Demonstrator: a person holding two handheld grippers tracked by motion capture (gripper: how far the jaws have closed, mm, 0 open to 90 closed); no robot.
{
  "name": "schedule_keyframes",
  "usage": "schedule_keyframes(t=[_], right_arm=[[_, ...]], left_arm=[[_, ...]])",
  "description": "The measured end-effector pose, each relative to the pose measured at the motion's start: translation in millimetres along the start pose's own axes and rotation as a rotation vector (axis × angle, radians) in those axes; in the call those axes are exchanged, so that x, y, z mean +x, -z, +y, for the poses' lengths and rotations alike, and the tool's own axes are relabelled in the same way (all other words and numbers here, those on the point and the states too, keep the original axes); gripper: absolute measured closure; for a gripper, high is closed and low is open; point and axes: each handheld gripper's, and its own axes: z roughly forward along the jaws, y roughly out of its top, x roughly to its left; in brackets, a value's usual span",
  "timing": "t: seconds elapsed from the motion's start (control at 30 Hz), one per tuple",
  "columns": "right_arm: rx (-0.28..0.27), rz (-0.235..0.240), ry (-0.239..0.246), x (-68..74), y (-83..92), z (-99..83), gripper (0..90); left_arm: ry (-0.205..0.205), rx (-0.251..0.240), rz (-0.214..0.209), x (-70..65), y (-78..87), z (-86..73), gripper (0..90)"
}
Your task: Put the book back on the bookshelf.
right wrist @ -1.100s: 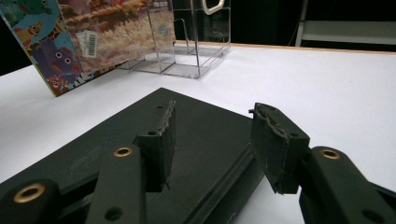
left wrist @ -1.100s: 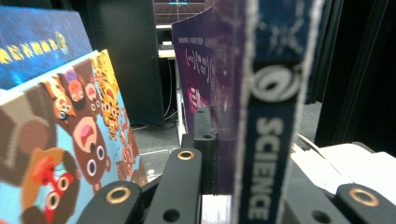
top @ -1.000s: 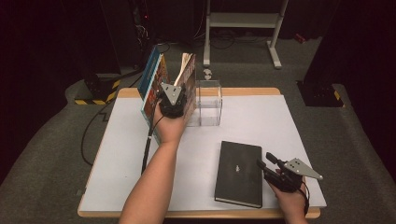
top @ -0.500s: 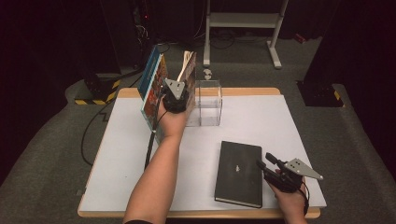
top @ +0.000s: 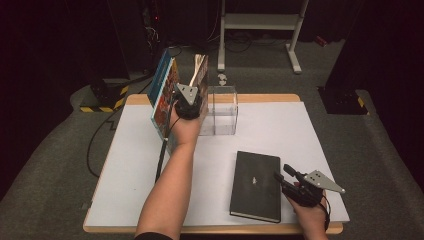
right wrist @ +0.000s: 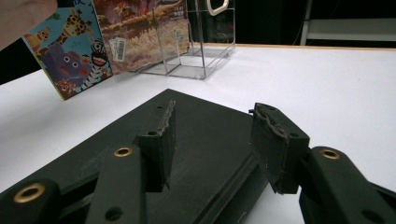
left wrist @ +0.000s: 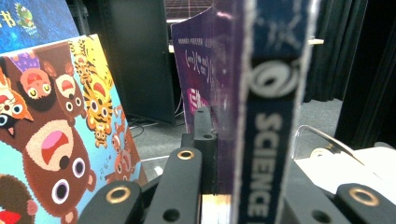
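The jaws of the left gripper (top: 189, 100) were clamped on a purple book (left wrist: 219, 84) — its spine stood straight up between them, long side up and down. Just to one side leaned the picture books (top: 164, 95); on the other side sat the clear holder (top: 222, 110), near the far edge of the counter (top: 320, 135). The left hand was the nearer one to that holder. The right gripper (top: 290, 186) rested well apart, its jaws apart over the edge of the black book (top: 256, 185) — not squeezing it.
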Motion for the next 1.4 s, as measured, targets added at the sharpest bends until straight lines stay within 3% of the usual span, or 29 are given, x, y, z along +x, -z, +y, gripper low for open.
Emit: schedule_keyframes(t=[0.33,0.93,1.2,1.4], right_arm=[[0.004,0.01,0.009,3.4,-0.8,-0.1,49.5],[0.014,0.019,0.026,9.1,-3.1,-0.6,49.4],[0.017,0.023,0.024,9.3,-4.0,-0.6,49.4],[0.016,0.024,0.018,9.1,-3.8,-0.5,49.5]], left_arm=[[0.021,0.022,0.011,8.6,10.4,-1.7,80.3],[-0.021,0.052,0.011,12.7,29.4,-13.9,76.2],[-0.034,0.049,0.004,11.6,36.7,-17.6,76.8],[-0.044,0.043,0.023,13.6,36.6,-17.2,81.0]])
